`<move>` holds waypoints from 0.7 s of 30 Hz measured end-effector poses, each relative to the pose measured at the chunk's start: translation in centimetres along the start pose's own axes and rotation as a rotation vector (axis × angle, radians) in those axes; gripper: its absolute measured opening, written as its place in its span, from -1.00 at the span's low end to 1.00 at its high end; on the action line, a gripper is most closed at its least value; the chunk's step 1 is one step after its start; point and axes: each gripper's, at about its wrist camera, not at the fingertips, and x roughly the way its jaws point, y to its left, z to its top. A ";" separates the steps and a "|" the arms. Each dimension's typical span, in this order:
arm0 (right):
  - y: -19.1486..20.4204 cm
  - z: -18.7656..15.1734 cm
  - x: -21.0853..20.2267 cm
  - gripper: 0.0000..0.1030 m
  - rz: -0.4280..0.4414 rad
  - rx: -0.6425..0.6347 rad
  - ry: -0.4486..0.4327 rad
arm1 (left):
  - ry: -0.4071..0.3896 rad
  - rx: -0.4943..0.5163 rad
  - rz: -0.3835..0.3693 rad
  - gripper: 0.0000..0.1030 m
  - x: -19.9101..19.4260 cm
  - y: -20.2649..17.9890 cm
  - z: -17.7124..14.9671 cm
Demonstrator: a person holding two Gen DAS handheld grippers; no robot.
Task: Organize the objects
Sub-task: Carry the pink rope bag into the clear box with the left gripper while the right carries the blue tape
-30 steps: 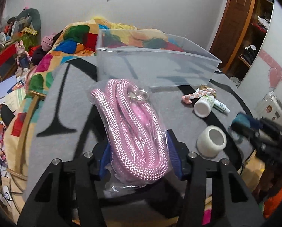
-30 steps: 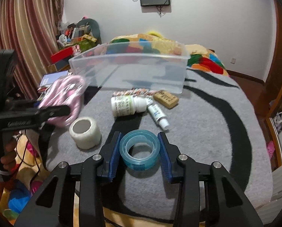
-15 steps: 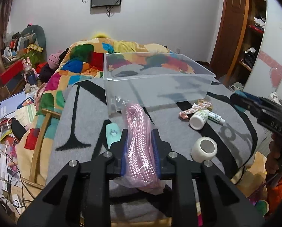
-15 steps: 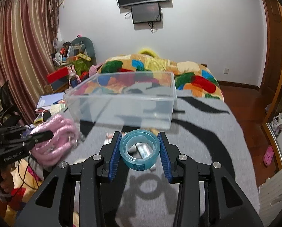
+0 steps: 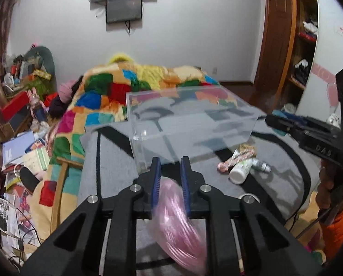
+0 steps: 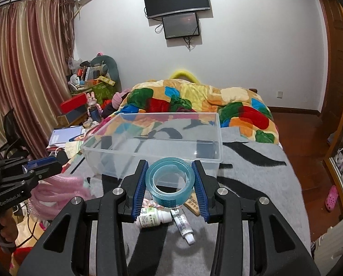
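My left gripper (image 5: 169, 169) is shut on a bagged pink rope (image 5: 179, 225), which hangs down below the jaws, lifted above the grey blanket (image 5: 111, 168). It also shows at the left of the right wrist view (image 6: 54, 188). My right gripper (image 6: 170, 185) is shut on a blue tape roll (image 6: 170, 184), held up just in front of the clear plastic bin (image 6: 153, 142). The bin (image 5: 189, 124) stands on the bed ahead of both grippers. The right gripper (image 5: 309, 135) shows at the right edge of the left wrist view.
On the blanket lie a white bottle (image 6: 154, 217), a small tube (image 6: 182, 226), a braided pink cord (image 5: 231, 161) and a tan packet (image 5: 246, 148). A colourful quilt (image 6: 194, 101) lies behind the bin. Clutter sits on the floor at left (image 5: 22, 151).
Both grippers have risen and moved toward the bin with their loads. The pink rope has swung down below the left jaws. The white tape roll has dropped out of view.
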 end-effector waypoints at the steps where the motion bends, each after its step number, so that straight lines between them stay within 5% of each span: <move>1: 0.0 0.0 0.2 -0.31 0.007 0.003 0.008 | 0.032 -0.005 -0.007 -0.68 0.6 0.3 -0.3; 3: -0.2 -0.2 0.5 -0.31 0.011 0.010 0.021 | 0.109 -0.025 -0.015 -0.52 1.8 1.4 -1.2; 5: -0.4 -0.4 0.8 -0.31 0.007 0.017 0.032 | 0.152 -0.037 -0.015 0.01 2.4 2.3 -2.2; 7: -0.8 -0.6 1.0 -0.31 0.005 0.028 0.043 | 0.160 -0.053 -0.003 0.27 2.2 3.2 -3.4; 10: -1.0 -0.8 1.3 -0.31 0.001 0.036 0.053 | 0.180 -0.059 -0.030 0.37 1.6 3.7 -4.8; 13: -0.8 -1.0 1.4 -0.31 0.002 0.035 0.054 | 0.197 -0.026 -0.031 0.69 1.3 2.9 -6.2; 18: 0.0 -1.1 1.3 -0.31 0.004 0.009 0.055 | 0.235 -0.067 -0.046 0.77 1.2 2.8 -9.0; 21: 0.4 -1.2 1.4 -0.31 0.005 0.003 0.058 | 0.189 -0.067 0.008 0.65 0.8 2.4 -9.5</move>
